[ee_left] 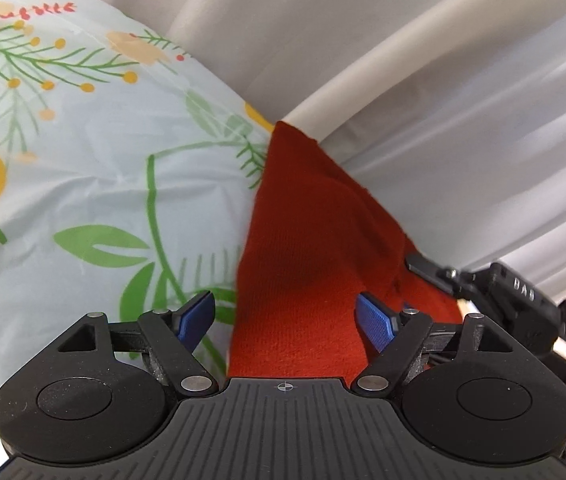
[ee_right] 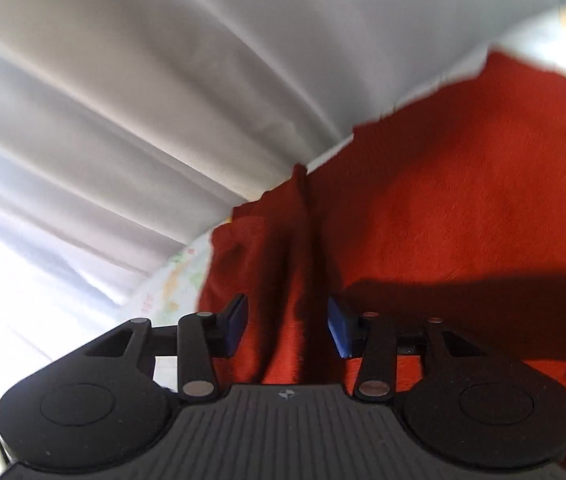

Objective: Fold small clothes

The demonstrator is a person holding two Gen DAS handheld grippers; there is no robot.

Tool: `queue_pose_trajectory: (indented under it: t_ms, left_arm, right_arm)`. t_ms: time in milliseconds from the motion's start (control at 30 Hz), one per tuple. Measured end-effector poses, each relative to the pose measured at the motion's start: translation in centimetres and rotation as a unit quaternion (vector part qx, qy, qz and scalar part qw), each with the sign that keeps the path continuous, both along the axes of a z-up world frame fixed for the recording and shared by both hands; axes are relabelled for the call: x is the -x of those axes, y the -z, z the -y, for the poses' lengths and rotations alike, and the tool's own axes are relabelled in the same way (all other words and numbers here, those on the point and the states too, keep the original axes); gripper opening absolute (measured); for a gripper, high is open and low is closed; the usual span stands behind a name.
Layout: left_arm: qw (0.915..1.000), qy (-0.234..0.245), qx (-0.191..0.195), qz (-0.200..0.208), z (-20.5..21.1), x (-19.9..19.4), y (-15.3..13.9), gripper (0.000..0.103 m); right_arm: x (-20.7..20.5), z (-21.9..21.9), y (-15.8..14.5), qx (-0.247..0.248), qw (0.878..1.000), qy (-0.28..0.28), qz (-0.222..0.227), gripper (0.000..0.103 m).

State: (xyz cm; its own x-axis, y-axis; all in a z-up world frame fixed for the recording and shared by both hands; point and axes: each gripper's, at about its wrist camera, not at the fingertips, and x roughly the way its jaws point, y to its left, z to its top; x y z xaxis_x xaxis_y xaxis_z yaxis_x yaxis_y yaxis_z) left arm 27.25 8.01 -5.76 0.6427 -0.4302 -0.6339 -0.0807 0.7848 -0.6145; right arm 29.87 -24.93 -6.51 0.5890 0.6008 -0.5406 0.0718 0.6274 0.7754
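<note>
Floral sheet [ee_left: 83,184]; pale curtains [ee_left: 403,60]

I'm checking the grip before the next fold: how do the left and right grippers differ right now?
The left gripper has its jaws spread wide; the right gripper holds its jaws narrower. The left gripper sits over a flat edge of the red garment, beside the floral sheet; the right gripper straddles a raised ridge of that garment, its pads clear of the cloth. Both are open, with black bodies and blue pads.
</note>
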Motion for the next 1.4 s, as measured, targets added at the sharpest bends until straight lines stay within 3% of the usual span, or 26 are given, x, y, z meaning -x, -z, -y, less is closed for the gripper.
queue_pose_trajectory:
  t_ms: [67, 200, 300, 367, 400, 467, 533, 700, 800, 900, 1000, 1100, 1267, 1333, 1367, 1400]
  left_arm:
    - [1.0, 0.004, -0.007, -0.001, 0.1, 0.1, 0.0, 0.083]
    - [0.9994, 0.009, -0.032, -0.001, 0.4, 0.2, -0.1, 0.084]
    - [0.9992, 0.01, -0.038, 0.001, 0.6, 0.5, -0.2, 0.084]
    - [0.9988, 0.017, -0.046, 0.002, 0.9, 0.7, -0.5, 0.084]
    - [0.9984, 0.022, -0.051, 0.003, 1.1, 0.8, -0.8, 0.085]
    - [0.9975, 0.034, -0.06, 0.009, 1.6, 1.1, -1.4, 0.085]
    - [0.9961, 0.047, -0.073, 0.016, 2.2, 1.5, -2.1, 0.088]
    - [0.9898, 0.11, -0.085, 0.03, 4.3, 2.5, -2.9, 0.089]
    - [0.9844, 0.133, -0.11, 0.032, 6.2, 2.9, -2.5, 0.089]
    - [0.982, 0.141, -0.123, 0.024, 7.5, 2.9, -1.5, 0.089]
    - [0.9806, 0.148, -0.129, 0.001, 8.0, 2.6, -0.8, 0.089]
    - [0.9822, 0.15, -0.112, 0.003, 7.4, 2.5, -1.1, 0.089]
    - [0.9863, 0.13, -0.099, 0.018, 6.2, 2.4, -3.1, 0.089]
    - [0.9893, 0.112, -0.09, 0.025, 5.8, 2.1, -3.7, 0.09]
    - [0.99, 0.103, -0.092, 0.026, 5.8, 1.8, -3.8, 0.09]
    - [0.9901, 0.097, -0.098, 0.026, 5.9, 1.4, -3.9, 0.09]
  right_arm:
    - [-0.8, -0.3, 0.8, -0.032, 0.999, -0.002, -0.016, 0.052]
    - [-1.7, -2.2, 0.3, -0.002, 1.0, -0.01, -0.001, 0.052]
    - [-2.2, -3.8, -0.6, 0.041, 0.998, -0.03, 0.021, 0.04]
    - [-2.4, -4.6, -1.0, 0.09, 0.995, -0.038, 0.029, 0.014]
    - [-2.5, -5.1, -1.2, 0.121, 0.991, -0.044, 0.036, 0.013]
    - [-2.1, -6.5, -2.3, 0.195, 0.976, -0.063, 0.067, 0.011]
    - [-1.0, -7.6, -4.2, 0.267, 0.954, -0.076, 0.113, 0.01]
    - [1.2, -7.1, -8.2, 0.345, 0.917, -0.069, 0.19, 0.01]
    - [2.0, -5.0, -9.2, 0.364, 0.909, -0.052, 0.195, 0.01]
    - [2.9, -3.3, -8.8, 0.405, 0.894, -0.035, 0.189, 0.01]
    - [3.6, -1.4, -6.9, 0.405, 0.901, -0.03, 0.154, 0.01]
    - [3.1, -0.3, -3.8, 0.403, 0.909, -0.045, 0.1, 0.014]
    - [1.6, 2.8, -3.3, 0.272, 0.96, 0.015, 0.072, 0.033]
    - [0.6, 3.1, -2.6, 0.251, 0.966, 0.025, 0.063, 0.033]
    - [0.3, 3.0, -2.4, 0.256, 0.965, 0.025, 0.061, 0.027]
    - [0.2, 2.7, -2.4, 0.268, 0.961, 0.021, 0.067, 0.014]
